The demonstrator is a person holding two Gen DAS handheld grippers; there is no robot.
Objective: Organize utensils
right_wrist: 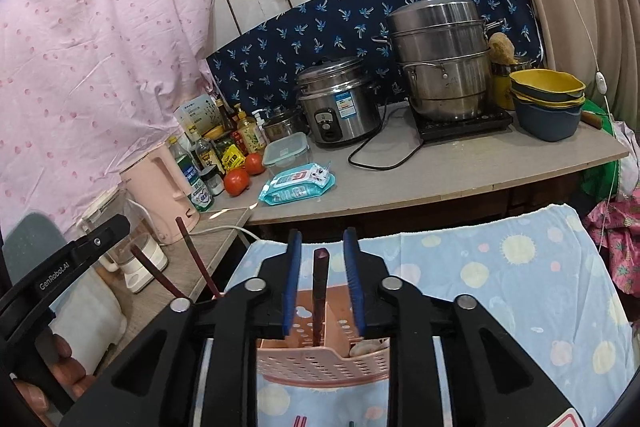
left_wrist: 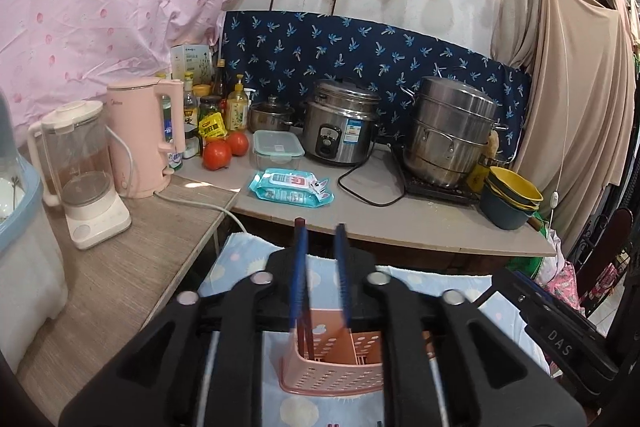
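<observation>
left tongs (left_wrist: pixel 320 239): slightly spread, chopsticks (left_wrist: pixel 299 307) beside left pad | right tongs (right_wrist: pixel 322 247): slightly spread around chopstick (right_wrist: pixel 320 291) | pink holder (right_wrist: pixel 320 359)

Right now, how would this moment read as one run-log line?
left gripper: open, chopstick at one pad | right gripper: open, chopstick between | pink utensil basket: chopsticks standing inside

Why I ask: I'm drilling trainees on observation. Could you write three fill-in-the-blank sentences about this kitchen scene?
The perforated utensil holder is ____ in colour.
Beside the lidded container lie two red ____.
The right tongs stand open around one dark ____.
Missing words: pink; tomatoes; chopstick.
</observation>
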